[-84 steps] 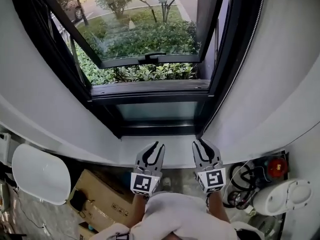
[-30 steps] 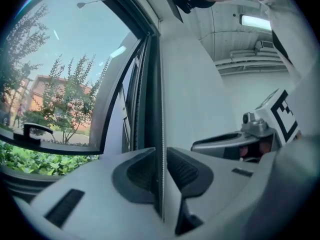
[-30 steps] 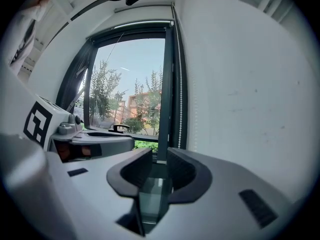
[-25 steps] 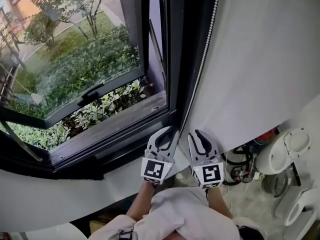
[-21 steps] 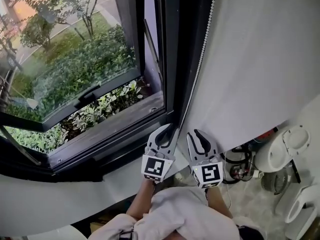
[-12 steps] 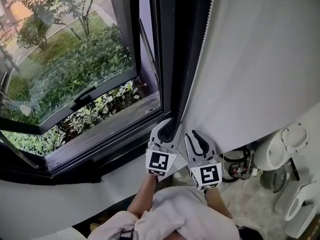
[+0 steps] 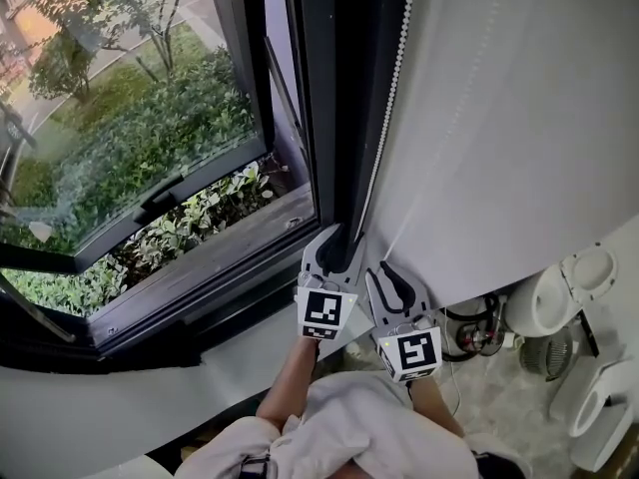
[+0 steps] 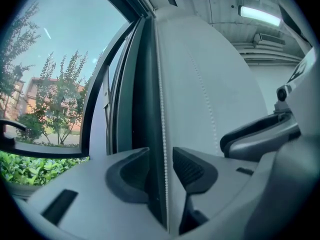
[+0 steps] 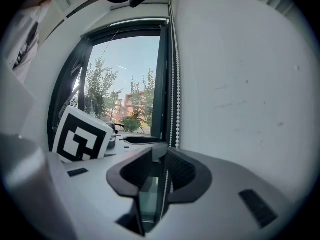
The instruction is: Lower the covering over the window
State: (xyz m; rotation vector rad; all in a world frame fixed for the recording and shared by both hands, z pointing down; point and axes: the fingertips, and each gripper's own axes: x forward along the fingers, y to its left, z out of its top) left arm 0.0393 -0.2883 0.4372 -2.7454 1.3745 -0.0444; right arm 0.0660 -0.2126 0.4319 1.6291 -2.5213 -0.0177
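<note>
The left gripper has just been opening its jaws; they now stand wide apart, and the bead chain runs between them untouched. Just beside it, the right gripper holds its jaws narrowly apart around the same chain. The chain hangs along the dark window frame, next to the white wall.

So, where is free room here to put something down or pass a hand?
The white sill is bare, bordered by the dark window frame above and the person's arm at right. The floor at right is crowded with cables and white appliances.
</note>
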